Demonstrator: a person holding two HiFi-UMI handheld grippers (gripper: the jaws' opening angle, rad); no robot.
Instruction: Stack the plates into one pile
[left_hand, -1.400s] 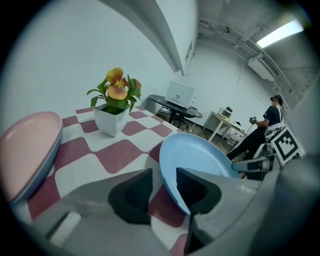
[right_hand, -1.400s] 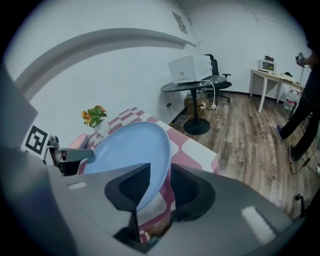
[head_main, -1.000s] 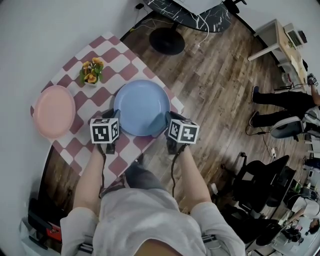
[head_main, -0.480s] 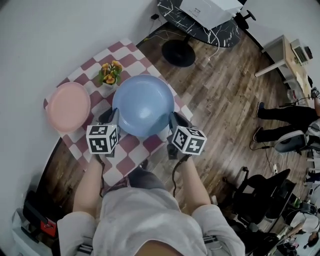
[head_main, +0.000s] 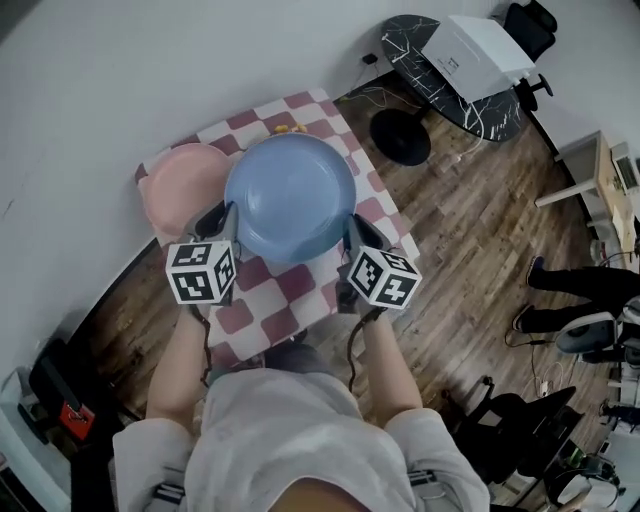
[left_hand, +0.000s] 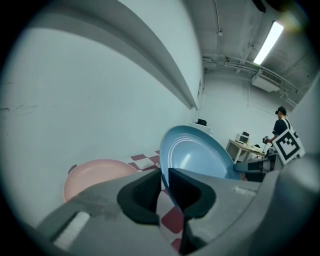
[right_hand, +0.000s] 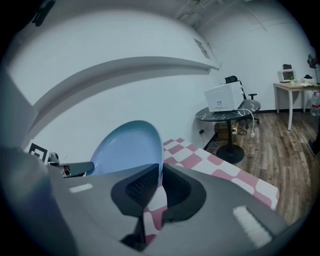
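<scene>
Both grippers hold the blue plate (head_main: 290, 195) above the checked table (head_main: 290, 290). My left gripper (head_main: 218, 222) grips its left rim and my right gripper (head_main: 355, 232) grips its right rim. In the left gripper view, the blue plate's (left_hand: 200, 157) rim runs between the pads of the left gripper (left_hand: 165, 187), whose jaws are still closing on it. The right gripper view shows the same: the blue plate's (right_hand: 127, 147) rim is pinched in the right gripper (right_hand: 161, 182), which is also still closing. The pink plate (head_main: 180, 190) lies on the table at the left, with the blue plate overlapping part of it; the pink plate (left_hand: 95, 175) shows lower left in the left gripper view.
A small flower pot (head_main: 290, 128) peeks out behind the blue plate at the table's far edge, close to the wall. A black round table (head_main: 450, 70) with a white box (head_main: 480, 50) stands on the wood floor to the right. A person (head_main: 580, 300) and office chairs are at the far right.
The blue plate has come up off the table in both grippers and moved toward the far left. It now hides most of the flower pot and overlaps the pink plate.
</scene>
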